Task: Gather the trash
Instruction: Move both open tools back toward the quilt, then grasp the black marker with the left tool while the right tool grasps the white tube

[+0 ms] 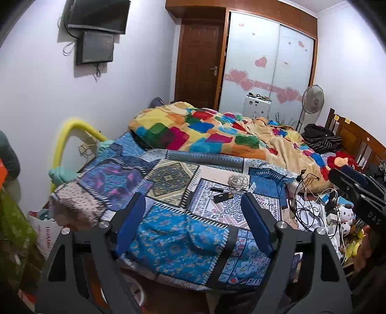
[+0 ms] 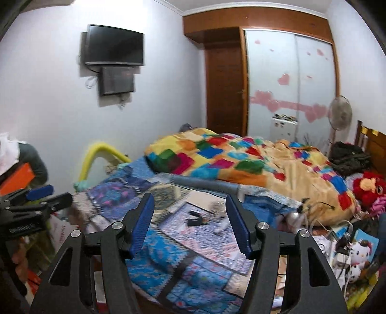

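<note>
Both jaws spread empty, two grippers, left gripper (image 1: 194, 205), right gripper (image 2: 190, 207), one bed (image 1: 168, 229), two screens

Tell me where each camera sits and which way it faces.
Left wrist: on the left gripper, jaws open and empty, facing across the patchwork bed toward the door; the right gripper shows at right.
Right wrist: on the right gripper, open and empty, facing the same way; the left gripper shows at left.
Shared: bed, colourful duvet, wall TV, wardrobe.
</note>
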Tool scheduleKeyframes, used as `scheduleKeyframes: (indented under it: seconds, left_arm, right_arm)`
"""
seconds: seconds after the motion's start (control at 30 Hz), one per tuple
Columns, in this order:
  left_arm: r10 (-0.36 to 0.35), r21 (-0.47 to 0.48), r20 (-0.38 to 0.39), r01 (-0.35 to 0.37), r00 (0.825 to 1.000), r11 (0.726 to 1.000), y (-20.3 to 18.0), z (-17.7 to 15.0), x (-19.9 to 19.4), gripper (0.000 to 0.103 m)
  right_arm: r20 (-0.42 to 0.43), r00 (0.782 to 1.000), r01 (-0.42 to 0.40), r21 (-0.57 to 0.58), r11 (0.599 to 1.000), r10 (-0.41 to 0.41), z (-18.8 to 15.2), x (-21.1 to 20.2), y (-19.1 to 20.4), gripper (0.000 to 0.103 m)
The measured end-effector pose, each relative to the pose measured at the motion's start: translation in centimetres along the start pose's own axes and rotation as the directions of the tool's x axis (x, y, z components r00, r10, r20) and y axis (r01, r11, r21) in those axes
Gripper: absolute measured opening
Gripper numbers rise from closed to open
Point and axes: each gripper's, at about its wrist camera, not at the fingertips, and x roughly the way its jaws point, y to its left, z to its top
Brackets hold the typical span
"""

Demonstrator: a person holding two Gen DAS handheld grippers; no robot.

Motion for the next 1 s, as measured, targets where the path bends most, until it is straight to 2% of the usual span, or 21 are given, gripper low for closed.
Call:
scheduleKeyframes:
  seconds: [0.1,0.17,0.23,0.47,0.6,0.77,1.0]
  left_arm:
    - [-0.005,0.014,-0.027,0.006,1.000,1.000,-0.7,0.2,2.6,0.087]
    - [-0.014,0.024,-0.053,0.015,0.998,1.000,-1.2,0.3,4.6,0.090]
    - [-0.030,0.034,-0.095,0.033,0.995,0.999,-1.7,0.3,7.3,0.091]
    - [-0.037,0.084,-0.205,0.055,0.978,0.995,-2.9,-0.7,16.1,0.091]
    - [-0.035,0.116,-0.249,0.065,0.968,0.991,-3.7,-1.7,20.7,0.091]
    - [-0.066,0.147,-0.309,0.116,0.949,0.982,-4.6,-3.1,26.1,0.091]
    - [-0.107,0.157,-0.360,0.173,0.927,0.972,-5.9,-4.5,32.1,0.091]
  right_arm:
    - [-0.034,0.997,0.065,0.015,0.998,-0.065,-0.6,1.6,-2.2,0.058]
    - [-0.062,0.994,0.089,0.024,0.996,-0.088,-0.9,2.5,-3.2,0.063]
    - [-0.094,0.989,0.119,0.049,0.992,-0.114,-1.4,3.8,-4.8,0.079]
    - [-0.183,0.969,0.186,0.101,0.977,-0.166,-3.2,8.1,-8.2,0.081]
    - [-0.244,0.958,0.178,0.110,0.978,-0.147,-4.2,11.3,-9.4,0.081]
    - [-0.327,0.942,0.132,0.172,0.976,-0.069,-5.8,15.5,-10.5,0.081]
    - [-0.418,0.908,0.098,0.253,0.963,0.018,-8.0,22.3,-11.3,0.081]
